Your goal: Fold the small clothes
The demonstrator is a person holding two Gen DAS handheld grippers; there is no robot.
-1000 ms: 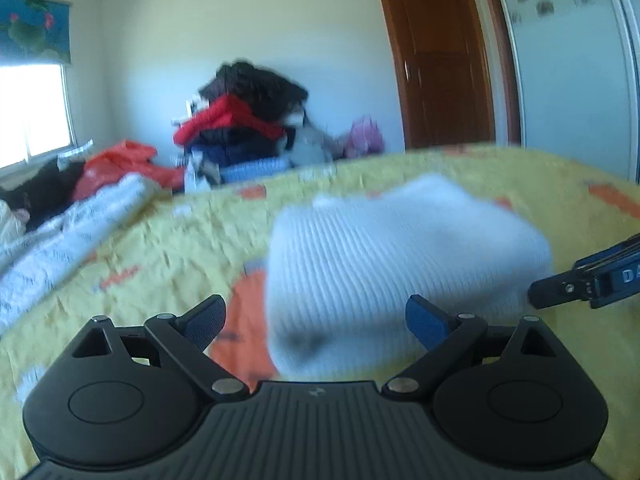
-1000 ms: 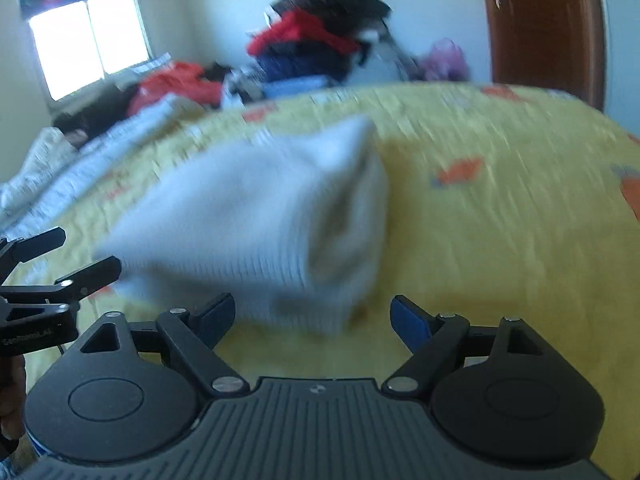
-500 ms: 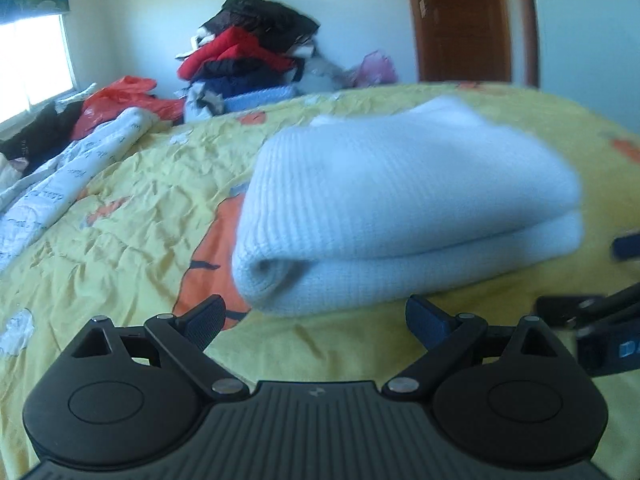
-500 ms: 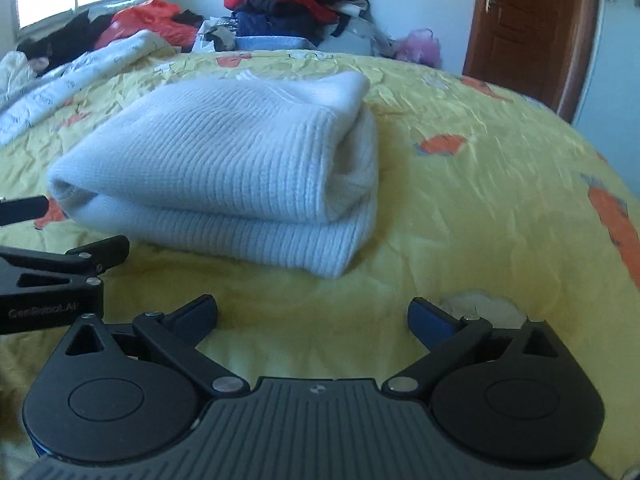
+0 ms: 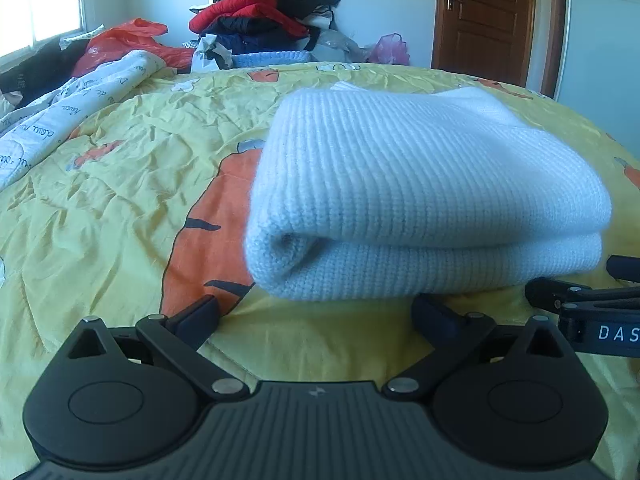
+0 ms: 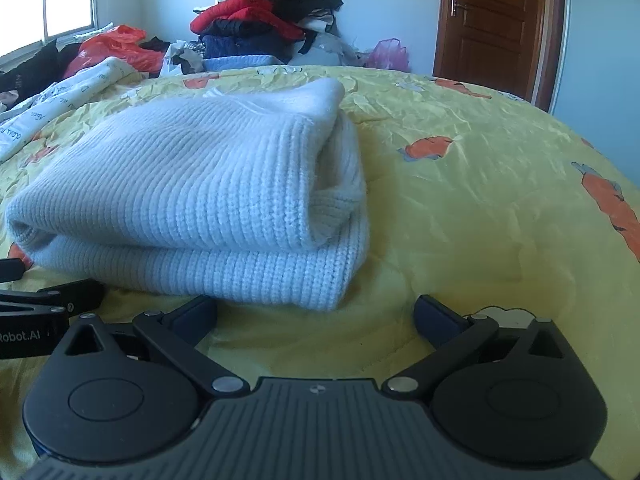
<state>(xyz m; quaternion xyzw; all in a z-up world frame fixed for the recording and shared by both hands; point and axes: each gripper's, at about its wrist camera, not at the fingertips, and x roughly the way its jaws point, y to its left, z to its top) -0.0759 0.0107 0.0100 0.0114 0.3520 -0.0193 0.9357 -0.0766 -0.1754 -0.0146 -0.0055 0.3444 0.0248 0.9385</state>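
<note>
A white knit sweater (image 5: 424,196) lies folded in two layers on the yellow bedsheet (image 5: 120,208). It also shows in the right wrist view (image 6: 200,196). My left gripper (image 5: 316,312) is open and empty, low over the sheet just in front of the sweater's near left corner. My right gripper (image 6: 316,312) is open and empty, just in front of the sweater's near right corner. The right gripper's fingers (image 5: 560,296) show at the right edge of the left wrist view. The left gripper's fingers (image 6: 60,296) show at the left edge of the right wrist view.
A white printed quilt (image 5: 60,120) lies along the bed's left side. A pile of red, black and blue clothes (image 5: 260,20) and an orange bag (image 5: 124,40) stand beyond the far edge. A brown door (image 5: 488,16) is at the back right.
Both grippers have come down and settled low in front of the folded sweater. The views were blurred with motion a second ago and are now steady. The sweater lies still.
</note>
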